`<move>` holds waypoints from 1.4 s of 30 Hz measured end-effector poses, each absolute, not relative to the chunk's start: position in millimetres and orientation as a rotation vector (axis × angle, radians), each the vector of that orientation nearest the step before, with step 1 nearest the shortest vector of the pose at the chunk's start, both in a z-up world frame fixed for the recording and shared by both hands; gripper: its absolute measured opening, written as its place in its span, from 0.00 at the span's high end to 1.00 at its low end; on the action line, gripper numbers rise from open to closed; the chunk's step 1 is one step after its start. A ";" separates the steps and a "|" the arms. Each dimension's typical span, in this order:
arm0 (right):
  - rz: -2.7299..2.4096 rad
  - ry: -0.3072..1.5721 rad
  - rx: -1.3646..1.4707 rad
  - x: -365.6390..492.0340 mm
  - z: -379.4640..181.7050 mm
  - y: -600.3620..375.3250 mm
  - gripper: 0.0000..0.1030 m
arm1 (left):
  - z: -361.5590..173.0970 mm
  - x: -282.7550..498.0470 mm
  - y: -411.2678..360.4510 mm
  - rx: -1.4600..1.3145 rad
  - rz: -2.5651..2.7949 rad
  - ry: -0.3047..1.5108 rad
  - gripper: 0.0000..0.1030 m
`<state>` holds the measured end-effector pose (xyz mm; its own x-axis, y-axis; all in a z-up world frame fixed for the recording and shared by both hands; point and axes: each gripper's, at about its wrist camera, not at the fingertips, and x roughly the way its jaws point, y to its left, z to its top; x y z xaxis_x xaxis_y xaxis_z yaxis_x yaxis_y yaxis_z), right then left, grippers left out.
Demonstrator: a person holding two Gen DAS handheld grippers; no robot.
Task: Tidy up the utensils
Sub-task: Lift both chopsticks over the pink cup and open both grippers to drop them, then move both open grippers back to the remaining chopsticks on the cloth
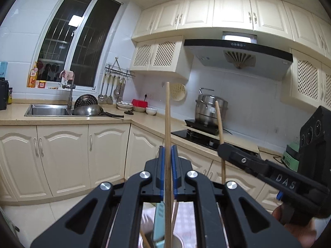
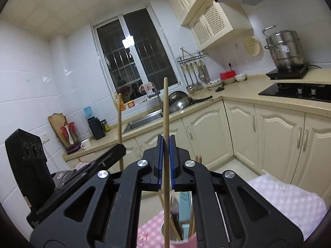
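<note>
My left gripper (image 1: 168, 152) is shut on a wooden chopstick (image 1: 168, 111) held upright. My right gripper (image 2: 166, 140) is shut on a second wooden chopstick (image 2: 165, 107), also upright. Each gripper shows in the other's view: the right gripper (image 1: 222, 148) with its chopstick (image 1: 219, 122) to my right, the left gripper (image 2: 122, 149) with its chopstick (image 2: 119, 119) to my left. Below the right gripper a pink utensil cup (image 2: 186, 242) holds more chopsticks and a light blue utensil. The cup (image 1: 178, 241) is partly hidden under the left gripper.
The cup stands on a pink checked cloth (image 2: 289, 198). Behind are cream cabinets (image 1: 62, 155), a sink (image 1: 48, 110) with a wok, hanging ladles (image 1: 109, 91), a black hob (image 1: 194, 137) and a steel pot (image 1: 211, 107) on an induction plate.
</note>
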<state>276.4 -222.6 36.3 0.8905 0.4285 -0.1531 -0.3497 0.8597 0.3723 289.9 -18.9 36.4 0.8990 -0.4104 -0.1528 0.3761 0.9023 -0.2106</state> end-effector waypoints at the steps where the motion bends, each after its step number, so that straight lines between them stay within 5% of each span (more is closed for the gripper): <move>1: 0.409 0.235 0.348 279.0 33.5 -221.5 0.94 | 35.3 295.1 -20.9 -0.182 -0.408 0.194 0.95; 26: 0.367 0.344 0.341 313.0 -24.6 -202.1 0.93 | -17.1 309.2 -22.7 -0.169 -0.398 0.290 0.93; 28: 0.364 0.369 0.328 311.3 -27.9 -201.9 0.92 | -19.0 306.7 -22.2 -0.152 -0.406 0.307 0.83; 29: 0.358 0.385 0.326 309.1 -29.5 -203.4 0.85 | -19.7 305.0 -21.6 -0.145 -0.401 0.311 0.66; 31: 0.331 0.389 0.345 303.1 -30.8 -211.7 0.53 | -20.3 299.1 -15.7 -0.151 -0.381 0.304 0.58; 32: 0.308 0.378 0.363 297.4 -31.0 -219.5 0.28 | -20.1 296.4 -9.7 -0.170 -0.382 0.308 0.44; 33: 0.303 0.368 0.376 292.5 -30.3 -225.7 0.19 | -19.5 294.1 -5.7 -0.178 -0.375 0.311 0.26; 38: 0.263 0.379 0.370 268.8 -25.4 -247.5 0.07 | -15.5 276.9 2.0 -0.147 -0.323 0.310 0.09; 42: 0.241 0.418 0.353 259.1 -24.9 -255.3 0.06 | -11.9 264.1 -1.6 -0.095 -0.292 0.343 0.05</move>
